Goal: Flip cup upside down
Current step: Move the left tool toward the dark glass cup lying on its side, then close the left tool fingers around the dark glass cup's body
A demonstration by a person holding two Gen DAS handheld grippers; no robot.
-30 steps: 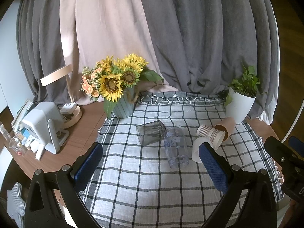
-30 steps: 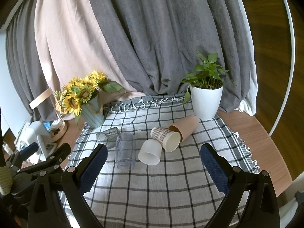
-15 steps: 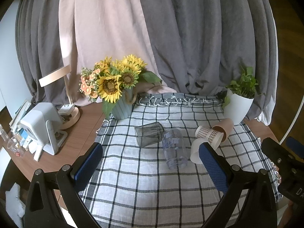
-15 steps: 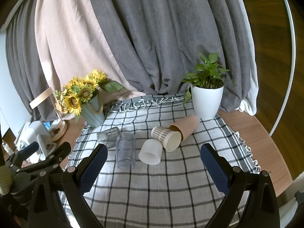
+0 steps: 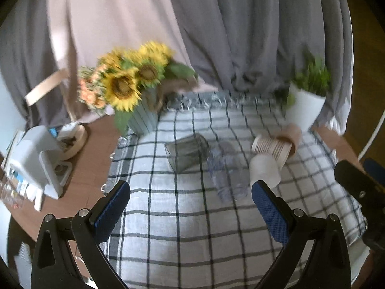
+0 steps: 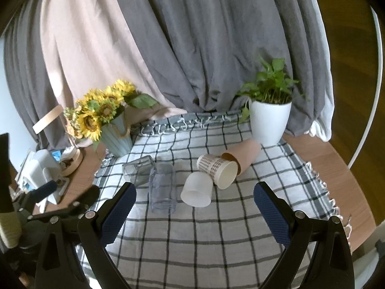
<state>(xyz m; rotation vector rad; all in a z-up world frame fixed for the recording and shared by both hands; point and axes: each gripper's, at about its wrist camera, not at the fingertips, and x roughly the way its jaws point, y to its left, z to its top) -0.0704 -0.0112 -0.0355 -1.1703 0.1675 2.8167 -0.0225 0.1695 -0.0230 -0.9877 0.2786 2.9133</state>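
Several cups lie on their sides on a checked cloth: a grey square glass, a clear tumbler, a white cup, a patterned paper cup and a brown paper cup. In the left wrist view they show as the grey glass, the tumbler, the white cup and the patterned cup. My left gripper is open and empty in front of them. My right gripper is open and empty, just short of the white cup.
A sunflower vase stands at the back left and a white plant pot at the back right. A white device and a lamp base sit on the wooden table to the left. Grey curtains hang behind.
The left gripper has swung and moved closer to the cups, and its view is blurred. The right gripper has edged slightly forward. The cups have not moved.
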